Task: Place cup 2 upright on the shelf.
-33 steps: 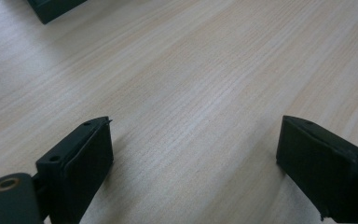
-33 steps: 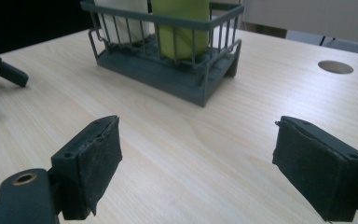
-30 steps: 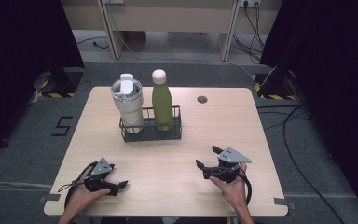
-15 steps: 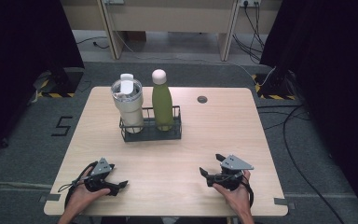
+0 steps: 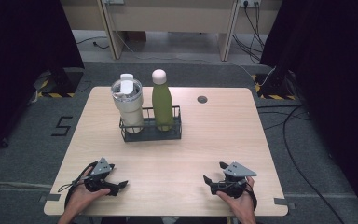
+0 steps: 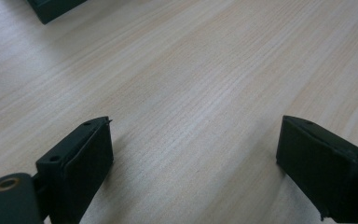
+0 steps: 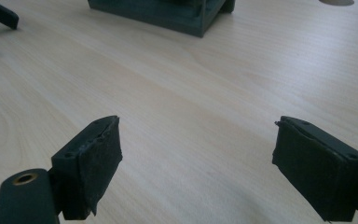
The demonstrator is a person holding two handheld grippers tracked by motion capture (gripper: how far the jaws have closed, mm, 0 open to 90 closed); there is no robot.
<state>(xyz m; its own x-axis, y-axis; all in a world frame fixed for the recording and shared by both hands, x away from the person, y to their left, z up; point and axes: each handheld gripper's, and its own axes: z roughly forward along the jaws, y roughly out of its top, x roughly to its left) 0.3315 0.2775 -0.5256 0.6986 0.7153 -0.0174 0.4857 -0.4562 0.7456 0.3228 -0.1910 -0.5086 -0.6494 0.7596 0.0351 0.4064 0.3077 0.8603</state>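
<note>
A pale wooden table [image 5: 214, 140] stands on grey carpet [image 5: 23, 140] between dark curtains [image 5: 23, 32]. At its far centre a black wire rack [image 5: 151, 132] holds a white tumbler [image 5: 128, 103] and a green bottle [image 5: 161, 100]. Near the front edge, well apart from the rack, the left gripper [image 5: 120, 186] and right gripper [image 5: 212, 177] rest with jaws released, grasping nothing.

The counter [image 5: 214, 135] looks like pale, matt, smooth-grained wood. The green bottle [image 5: 162, 103] has a satin finish and stands in a dark wire basket [image 5: 150, 134].
</note>
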